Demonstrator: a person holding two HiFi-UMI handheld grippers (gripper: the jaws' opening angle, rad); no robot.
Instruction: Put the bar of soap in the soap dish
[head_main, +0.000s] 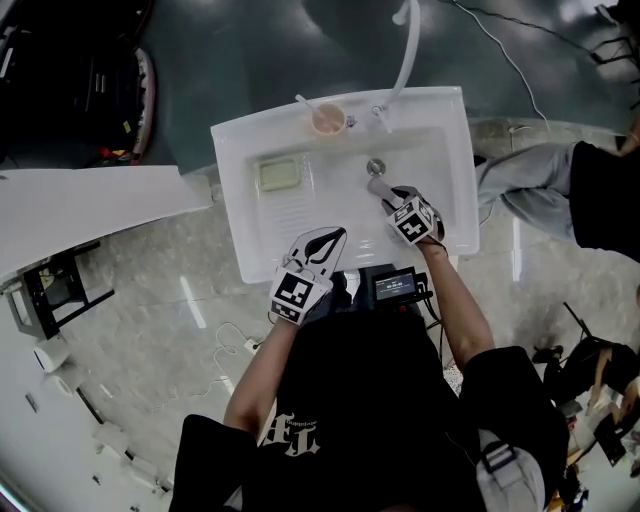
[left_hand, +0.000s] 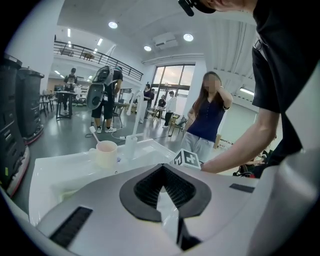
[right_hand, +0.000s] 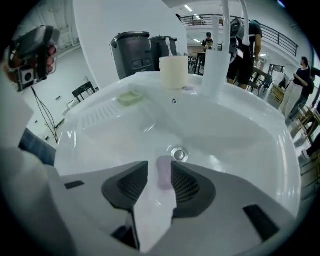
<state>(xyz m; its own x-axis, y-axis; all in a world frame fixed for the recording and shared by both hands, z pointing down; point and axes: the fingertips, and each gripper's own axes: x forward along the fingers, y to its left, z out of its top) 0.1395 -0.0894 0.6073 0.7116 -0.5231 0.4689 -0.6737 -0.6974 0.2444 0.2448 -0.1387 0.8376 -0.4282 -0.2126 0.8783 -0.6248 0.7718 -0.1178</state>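
Note:
A pale lilac bar of soap (right_hand: 163, 176) lies in the white sink (head_main: 240, 250) just short of the drain (right_hand: 178, 154). My right gripper (right_hand: 160, 167) points steeply down into the basin with the bar between its pads; a gap shows on the left side, so it is open. From the head view the bar (head_main: 378, 186) shows just ahead of the right gripper (head_main: 387, 197). The pale green soap dish (head_main: 281, 174) sits on the ribbed shelf at the sink's left, also in the right gripper view (right_hand: 130, 98). My left gripper (head_main: 338, 236) hovers over the near rim, tips together and empty (left_hand: 162, 167).
A peach-coloured cup (head_main: 328, 119) with a toothbrush stands on the back rim beside the white tap and hose (head_main: 405, 50). A white board (head_main: 90, 215) lies left of the sink. People stand in the hall behind; one (left_hand: 207, 117) stands close to the sink's right side.

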